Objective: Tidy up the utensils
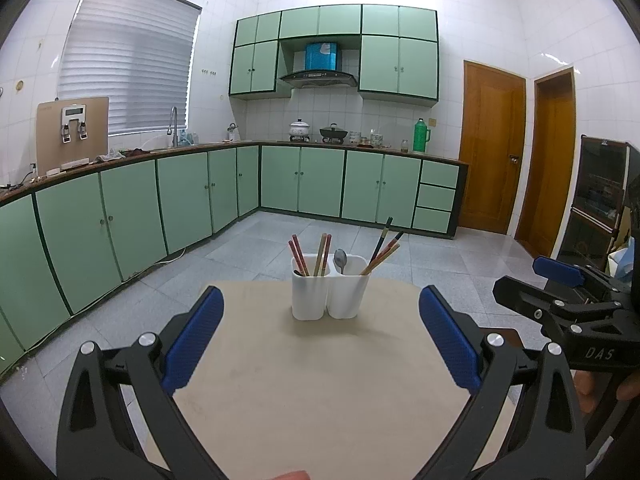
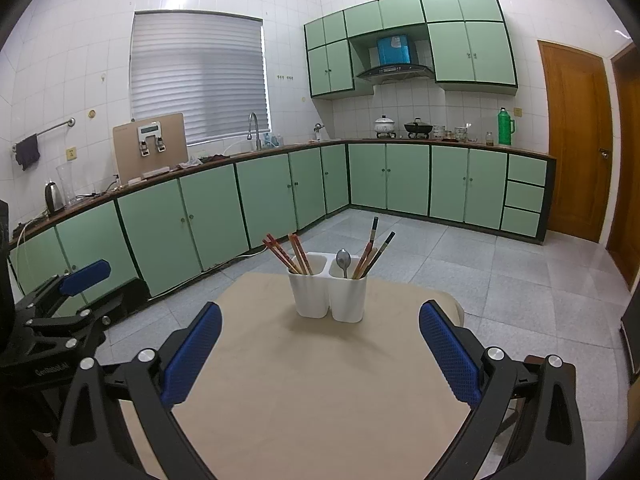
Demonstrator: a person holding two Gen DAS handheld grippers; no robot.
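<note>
A white two-compartment utensil holder [image 1: 330,294] [image 2: 332,294] stands upright near the far edge of a beige table [image 1: 320,392] [image 2: 320,392]. Its left compartment holds several reddish chopsticks [image 1: 310,254] [image 2: 290,254]. Its right compartment holds a metal spoon [image 1: 340,260] [image 2: 343,262] and several dark and wooden chopsticks [image 1: 382,246] [image 2: 372,252]. My left gripper [image 1: 320,336] is open and empty above the table, short of the holder. My right gripper [image 2: 320,340] is open and empty too, beside the left one; it shows at the left wrist view's right edge [image 1: 560,276].
The table stands in a kitchen with green cabinets [image 1: 180,196] along the left and back walls, a grey tiled floor [image 2: 500,280] and wooden doors [image 1: 492,148] at the right. A dark cabinet [image 1: 600,196] stands at the right.
</note>
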